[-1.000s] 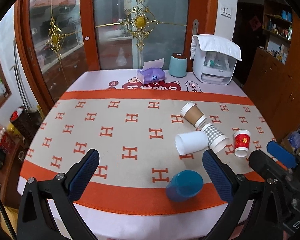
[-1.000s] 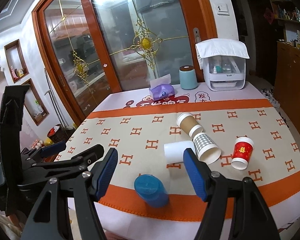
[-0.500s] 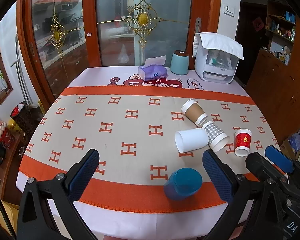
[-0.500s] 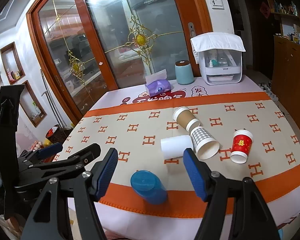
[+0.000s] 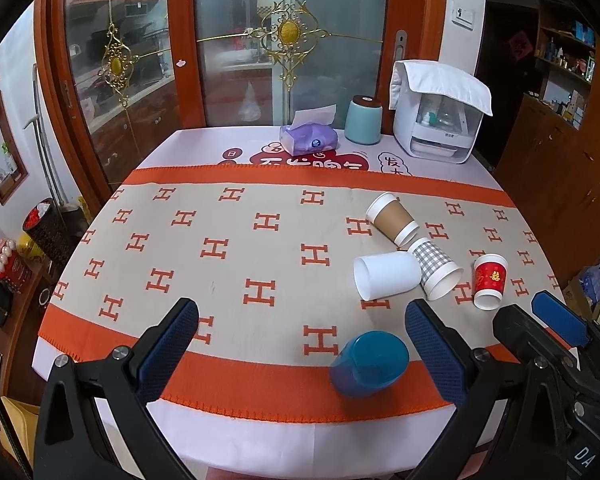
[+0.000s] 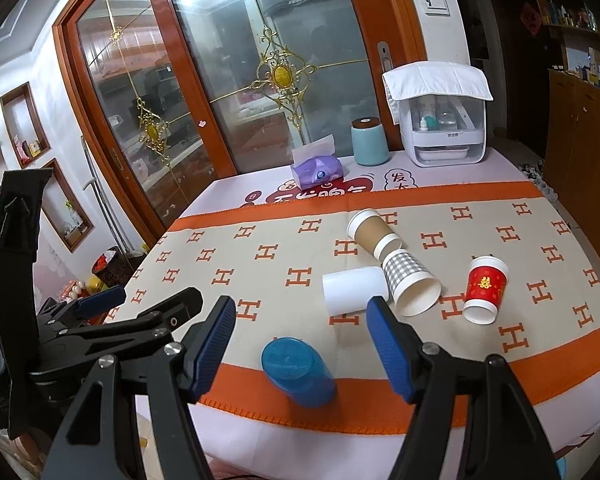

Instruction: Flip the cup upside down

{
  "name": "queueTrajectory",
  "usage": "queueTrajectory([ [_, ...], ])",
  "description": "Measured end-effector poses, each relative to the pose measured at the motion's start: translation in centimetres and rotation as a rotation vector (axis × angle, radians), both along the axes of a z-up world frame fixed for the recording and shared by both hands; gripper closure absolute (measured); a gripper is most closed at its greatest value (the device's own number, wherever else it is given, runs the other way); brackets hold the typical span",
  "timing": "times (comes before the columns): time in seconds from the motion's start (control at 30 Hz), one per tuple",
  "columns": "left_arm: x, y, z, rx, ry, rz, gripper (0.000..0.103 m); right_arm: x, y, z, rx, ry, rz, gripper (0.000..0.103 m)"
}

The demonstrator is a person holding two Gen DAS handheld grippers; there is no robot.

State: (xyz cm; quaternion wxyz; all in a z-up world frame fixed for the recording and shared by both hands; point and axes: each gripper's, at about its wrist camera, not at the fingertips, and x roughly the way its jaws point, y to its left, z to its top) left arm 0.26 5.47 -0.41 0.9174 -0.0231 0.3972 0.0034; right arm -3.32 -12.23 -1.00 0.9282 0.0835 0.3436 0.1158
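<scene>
Left wrist view: left claw (image 5: 298, 344) is seen spread wide, empty, held above the near edge of the desk (image 5: 260, 428). Blue cup (image 5: 368, 362) is seen lying on its side on the orange band, just inside the right finger; its mouth side cannot be told here. Right claw (image 5: 556, 320) is seen at the right edge, partly cut off. Further back, white cup (image 5: 386, 280), checked cup (image 5: 436, 266) and brown cup (image 5: 392, 218) are seen tipped and touching; red cup (image 5: 489, 282) is standing mouth-down, apart. Right wrist view: right claw (image 6: 300, 346) is seen released and empty, with the blue cup (image 6: 298, 372) lying between and just beyond its fingers, closed base toward the camera. Left claw (image 6: 100, 302) is seen at left, also parted. Base orientation is given only by this view; the right claw's open gap is not shown in the other. Judged step: approach. The blue cup's wall should be pinched mid-body, lifted clear, rotated mouth-down and set flat; a rim-only pinch risks rolling.
</scene>
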Motion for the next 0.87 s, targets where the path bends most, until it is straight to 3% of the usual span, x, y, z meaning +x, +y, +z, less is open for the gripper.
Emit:
queueTrajectory([
  [0.87, 0.02, 0.18, -0.33, 0.007, 0.011, 0.007, 0.001, 0.23, 0.1, -0.77, 0.006, 0.005, 0.023, 0.035],
])
